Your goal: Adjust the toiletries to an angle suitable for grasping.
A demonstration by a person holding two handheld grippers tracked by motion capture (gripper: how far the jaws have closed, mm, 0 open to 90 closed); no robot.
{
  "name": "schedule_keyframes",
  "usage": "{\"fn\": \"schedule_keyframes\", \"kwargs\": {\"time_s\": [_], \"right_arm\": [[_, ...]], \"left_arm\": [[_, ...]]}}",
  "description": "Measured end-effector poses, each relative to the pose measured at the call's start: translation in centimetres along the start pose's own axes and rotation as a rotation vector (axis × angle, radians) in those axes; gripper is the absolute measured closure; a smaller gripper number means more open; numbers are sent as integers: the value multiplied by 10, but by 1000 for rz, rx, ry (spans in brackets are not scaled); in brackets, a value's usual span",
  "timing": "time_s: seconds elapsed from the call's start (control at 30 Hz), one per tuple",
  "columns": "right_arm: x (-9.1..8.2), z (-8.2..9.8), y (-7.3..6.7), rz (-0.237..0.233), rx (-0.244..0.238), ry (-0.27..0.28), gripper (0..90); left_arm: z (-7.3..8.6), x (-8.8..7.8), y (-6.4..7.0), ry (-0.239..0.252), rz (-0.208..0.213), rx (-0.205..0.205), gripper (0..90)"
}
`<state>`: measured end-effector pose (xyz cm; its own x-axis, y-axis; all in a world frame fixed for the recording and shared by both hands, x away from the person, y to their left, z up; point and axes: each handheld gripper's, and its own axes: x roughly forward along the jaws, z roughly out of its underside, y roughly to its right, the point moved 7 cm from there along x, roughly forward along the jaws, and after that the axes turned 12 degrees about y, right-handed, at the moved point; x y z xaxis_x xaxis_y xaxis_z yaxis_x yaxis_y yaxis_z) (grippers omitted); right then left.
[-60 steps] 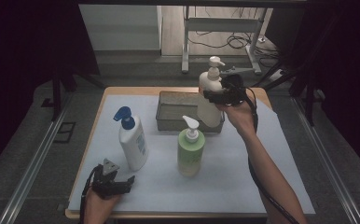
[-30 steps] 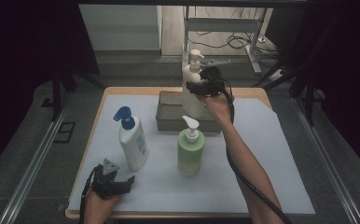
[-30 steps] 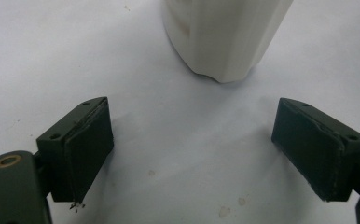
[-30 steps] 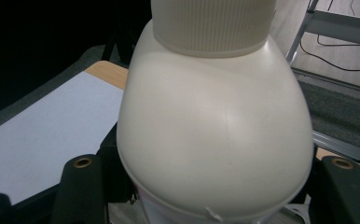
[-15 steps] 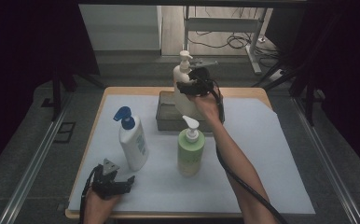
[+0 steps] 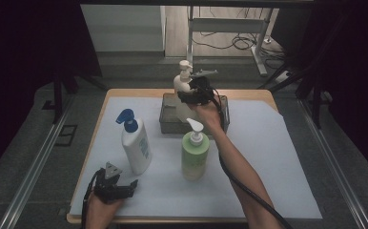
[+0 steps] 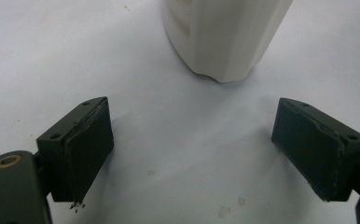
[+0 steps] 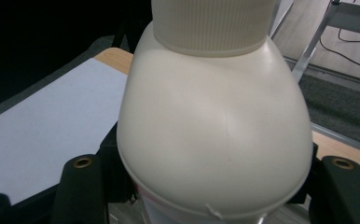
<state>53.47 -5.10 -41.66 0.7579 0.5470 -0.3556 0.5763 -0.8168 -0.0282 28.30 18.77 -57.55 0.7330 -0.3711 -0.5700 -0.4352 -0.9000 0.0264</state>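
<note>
Between the right claw's (image 6: 188, 93) pads a cream pump bottle (image 6: 182, 82) is clamped, above the grey bin (image 6: 168, 125); the left claw (image 6: 129, 187) is held wide open, empty

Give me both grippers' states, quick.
Left gripper: open, holding nothing, resting on the table near the white bottle with the blue pump.
Right gripper: shut on the cream pump bottle.

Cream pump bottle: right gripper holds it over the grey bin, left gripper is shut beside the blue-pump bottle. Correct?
Not quite. The left gripper is open, jaws wide apart with nothing between them, as the left gripper view shows. The rest stands: the right gripper holds the cream pump bottle over the grey bin, and the blue-pump bottle stands beside the left gripper.
</note>
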Motion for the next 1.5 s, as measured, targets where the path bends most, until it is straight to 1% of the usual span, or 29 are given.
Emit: {"fn": "schedule_keyframes", "kwargs": {"time_s": [0.17,0.43,0.63,0.77,1.2,1.3,1.43,1.5], "right_arm": [[-1,9,0,-8,8,-9,370],[-4,20,-2,-11,-19,-24,370],[-6,31,0,-13,-7,-40,369],[-6,38,-1,-15,-16,-52,369],[-6,41,-2,-19,-30,-52,357],[-6,41,-1,-32,-37,-50,348],[-7,43,0,-66,-39,-41,316],[-9,44,1,-69,-40,-44,311]], "left_arm": [[0,0,0,1,0,0,122],[0,0,0,-1,0,2,122],[0,0,0,0,0,2,122],[0,0,0,0,0,1,122],[0,0,0,0,0,2,122],[0,0,0,0,0,2,122],[0,0,0,0,0,1,122],[0,0,0,0,0,2,122]]}}
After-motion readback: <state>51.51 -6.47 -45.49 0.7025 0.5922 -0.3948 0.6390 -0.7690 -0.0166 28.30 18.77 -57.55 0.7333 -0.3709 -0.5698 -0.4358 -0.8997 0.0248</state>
